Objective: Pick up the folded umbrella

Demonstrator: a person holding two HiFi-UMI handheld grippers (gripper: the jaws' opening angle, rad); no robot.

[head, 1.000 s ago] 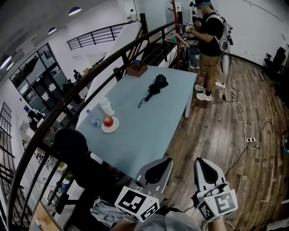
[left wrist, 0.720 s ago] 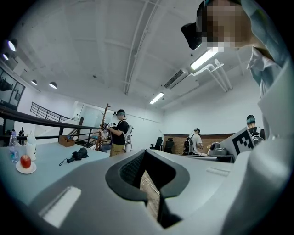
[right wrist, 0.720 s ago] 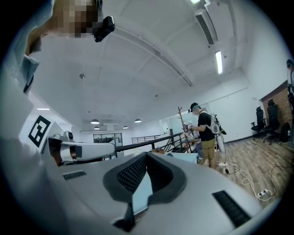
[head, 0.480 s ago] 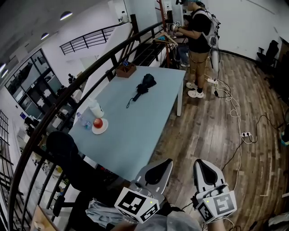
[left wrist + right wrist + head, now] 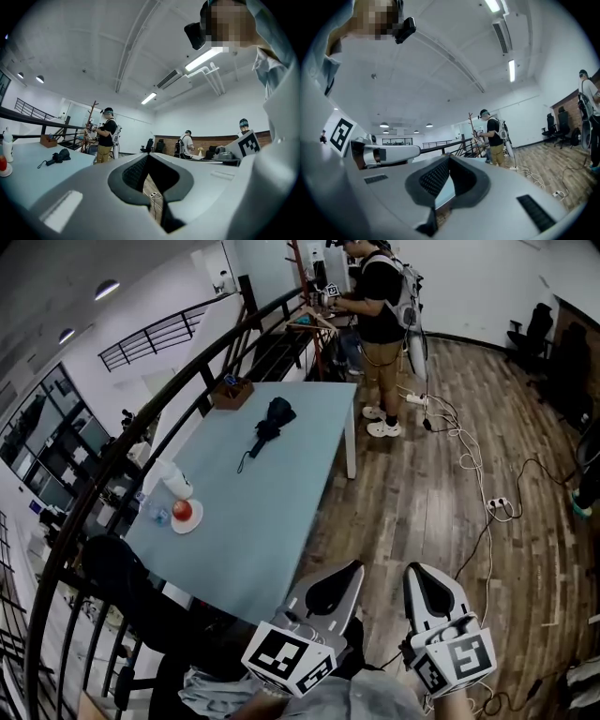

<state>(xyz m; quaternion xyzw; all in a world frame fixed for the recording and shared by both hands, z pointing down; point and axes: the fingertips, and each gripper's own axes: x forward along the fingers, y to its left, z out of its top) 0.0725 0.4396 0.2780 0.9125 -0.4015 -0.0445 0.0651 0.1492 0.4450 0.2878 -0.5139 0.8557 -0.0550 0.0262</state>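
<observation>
Distance explains my hold: the folded umbrella [image 5: 267, 423] lies toward the far end of the counter [image 5: 281, 512], well apart from my left hand-held gripper [image 5: 345, 576] and right hand-held gripper [image 5: 419, 576], so I hold both level, jaws closed on nothing.

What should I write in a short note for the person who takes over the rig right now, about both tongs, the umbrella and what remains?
Left tongs: shut, empty.
Right tongs: shut, empty.
Both are held by the near end of the table, far from the umbrella.
Folded umbrella: lies on the table toward its far end, near a wooden box. Nothing touches it.
Done: nothing yet.
Left: bring one pair of tongs to the umbrella, open it, close on the umbrella, lift.
Caution: another person stands beyond the table's far end.
</observation>
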